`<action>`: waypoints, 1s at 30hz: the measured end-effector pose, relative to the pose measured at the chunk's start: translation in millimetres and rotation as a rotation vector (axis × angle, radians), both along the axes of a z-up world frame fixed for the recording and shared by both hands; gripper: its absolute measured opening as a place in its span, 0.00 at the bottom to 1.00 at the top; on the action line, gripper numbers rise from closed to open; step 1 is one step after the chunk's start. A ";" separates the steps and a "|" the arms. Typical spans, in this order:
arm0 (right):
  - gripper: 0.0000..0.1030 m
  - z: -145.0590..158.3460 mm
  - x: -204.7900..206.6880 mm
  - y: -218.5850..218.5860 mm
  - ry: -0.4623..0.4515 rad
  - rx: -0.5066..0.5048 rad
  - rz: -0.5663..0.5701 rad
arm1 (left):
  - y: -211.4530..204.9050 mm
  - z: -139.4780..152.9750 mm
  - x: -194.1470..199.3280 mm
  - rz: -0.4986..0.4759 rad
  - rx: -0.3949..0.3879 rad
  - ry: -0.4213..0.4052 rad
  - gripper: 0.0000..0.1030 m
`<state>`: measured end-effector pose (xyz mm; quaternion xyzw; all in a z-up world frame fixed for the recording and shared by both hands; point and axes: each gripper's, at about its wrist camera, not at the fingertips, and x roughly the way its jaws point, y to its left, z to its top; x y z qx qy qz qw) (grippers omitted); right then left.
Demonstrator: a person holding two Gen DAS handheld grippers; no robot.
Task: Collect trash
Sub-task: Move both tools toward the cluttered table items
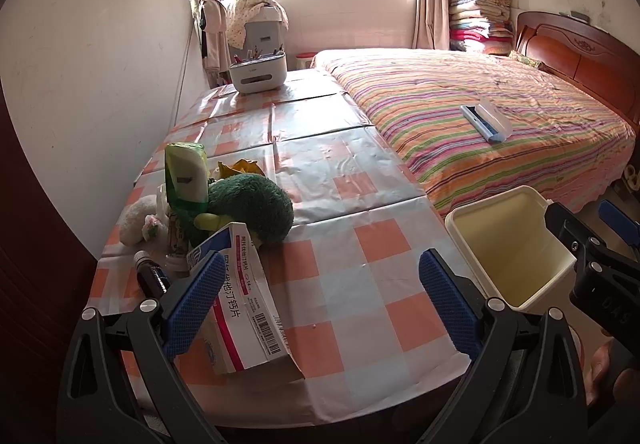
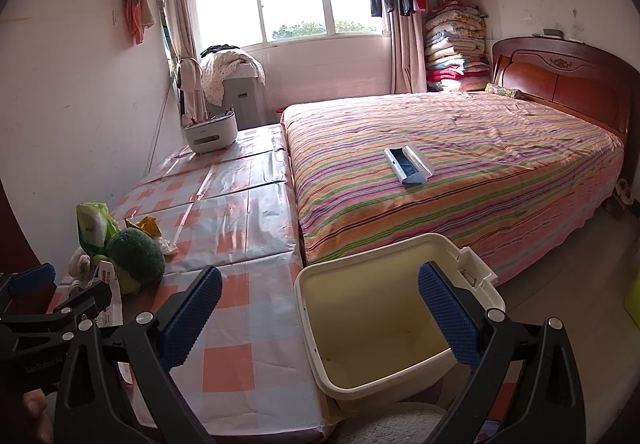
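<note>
A white and pink medicine box [image 1: 248, 308] lies on the checkered table [image 1: 360, 236], touching the left finger of my open left gripper [image 1: 320, 296]. Behind the box sit a green plush toy [image 1: 248, 203], a green wipes pack [image 1: 186, 171], a yellow wrapper [image 1: 240, 165], crumpled white tissue [image 1: 138, 222] and a small dark bottle [image 1: 152, 276]. A cream trash bin [image 1: 512, 248] stands off the table's right edge. My open right gripper [image 2: 320, 308] hangs over the bin [image 2: 384, 324], empty. The pile also shows in the right wrist view [image 2: 120, 256].
A white organizer [image 1: 258, 71] stands at the table's far end. A striped bed [image 1: 480, 115] with a small blue and white box [image 1: 486, 121] lies to the right. The wall runs along the table's left side.
</note>
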<state>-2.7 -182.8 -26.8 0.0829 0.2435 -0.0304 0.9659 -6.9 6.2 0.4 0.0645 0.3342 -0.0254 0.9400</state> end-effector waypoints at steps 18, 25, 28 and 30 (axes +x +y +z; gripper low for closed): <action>0.93 1.9 4.1 7.1 0.007 -0.004 0.025 | 7.5 0.6 -1.4 0.014 0.000 -0.002 0.93; 0.93 3.0 3.8 9.9 0.002 -0.012 0.032 | 10.3 0.9 -1.8 0.019 -0.001 0.000 0.93; 0.93 3.3 4.5 10.8 0.002 -0.014 0.033 | 11.4 1.2 -2.2 0.022 0.001 -0.002 0.93; 0.93 3.2 4.6 11.2 0.004 -0.015 0.034 | 11.8 1.2 -2.2 0.024 0.001 -0.002 0.93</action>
